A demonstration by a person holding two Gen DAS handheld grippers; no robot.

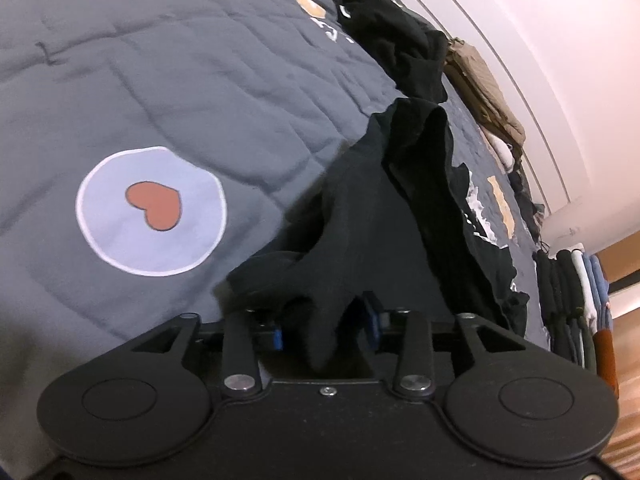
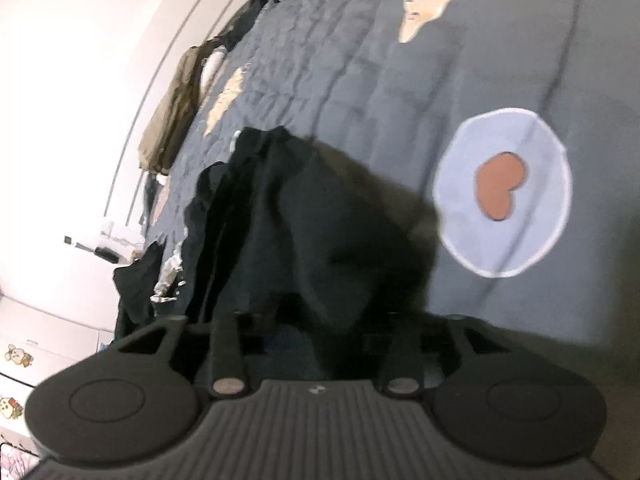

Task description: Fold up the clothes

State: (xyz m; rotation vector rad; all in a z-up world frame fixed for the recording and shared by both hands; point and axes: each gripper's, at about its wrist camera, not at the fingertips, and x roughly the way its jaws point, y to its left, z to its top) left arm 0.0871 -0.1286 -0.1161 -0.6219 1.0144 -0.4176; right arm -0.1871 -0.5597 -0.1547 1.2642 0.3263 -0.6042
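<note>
While both tools (image 1: 326, 332) (image 2: 316, 336) pinch it, the black garment (image 1: 360, 216) hangs bunched; creased.

Left wrist view: we look close, tilted down over the grey quilt (image 1: 160, 80). Right wrist view: likewise. We share the black garment (image 1: 360, 220) and heart patch (image 2: 500, 192).

Both fisheye views bend hard at the edges, w/ dark vignette corners. Soft indoor light; the pale wall (image 1: 560, 40) glares nearly white in both. Left wrist view is fairly sharp. Right wrist view is motion-blurred, esp. the black garment (image 2: 304, 216), which casts a smeared shadow on the grey quilt (image 2: 400, 100).
</note>
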